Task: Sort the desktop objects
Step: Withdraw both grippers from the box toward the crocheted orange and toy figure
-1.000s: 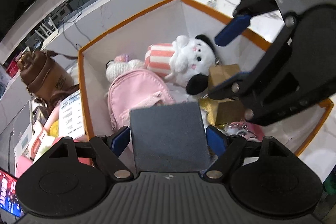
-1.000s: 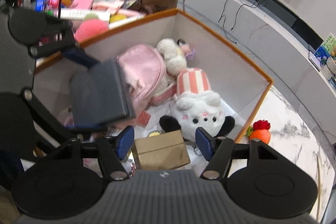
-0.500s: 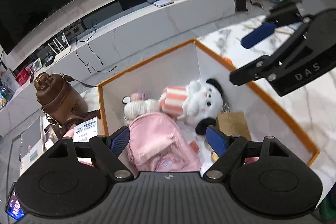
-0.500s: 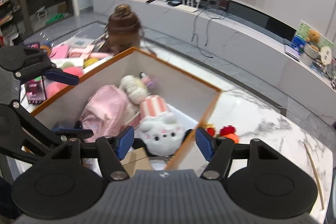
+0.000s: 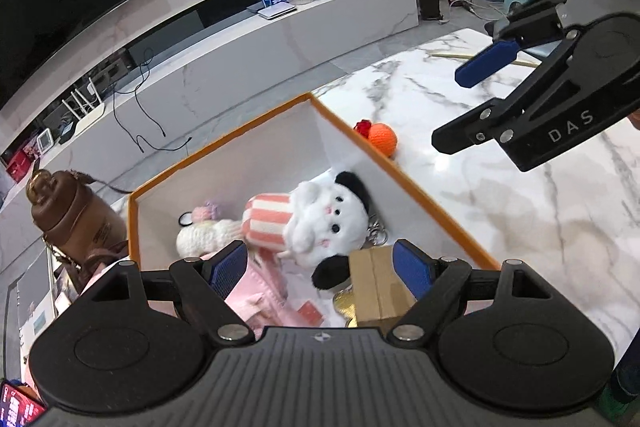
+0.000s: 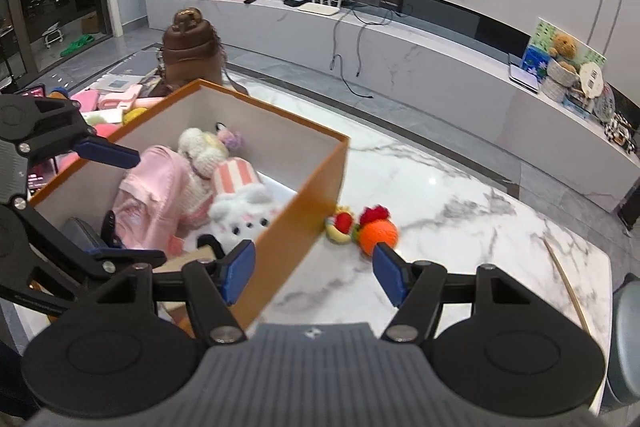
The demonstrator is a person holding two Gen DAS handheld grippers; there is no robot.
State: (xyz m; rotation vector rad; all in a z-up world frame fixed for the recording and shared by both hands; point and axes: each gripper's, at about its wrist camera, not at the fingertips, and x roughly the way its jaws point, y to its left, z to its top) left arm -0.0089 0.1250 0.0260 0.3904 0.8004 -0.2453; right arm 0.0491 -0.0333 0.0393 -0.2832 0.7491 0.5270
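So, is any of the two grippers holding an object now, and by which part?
Nothing is held. The left gripper and the right gripper are both open, with nothing between their pads.

"DAS" stands on the right hand-held gripper (image 5: 516, 95); other labels seem unreadable.

The table (image 6: 460, 211) is glossy white marble with grey veins, and the box (image 6: 312, 195) on it looks like matt cardboard, orange outside and pale inside. In the box lie a fluffy plush rabbit (image 5: 324, 215), a soft pink cloth backpack (image 6: 156, 195) and a plain brown paper carton (image 5: 376, 287). At lower centre of the right wrist view a knitted orange ball (image 6: 378, 233) rests beside the box, and both grippers are matt black plastic with blue pads (image 5: 412, 267) and small metal rivets.
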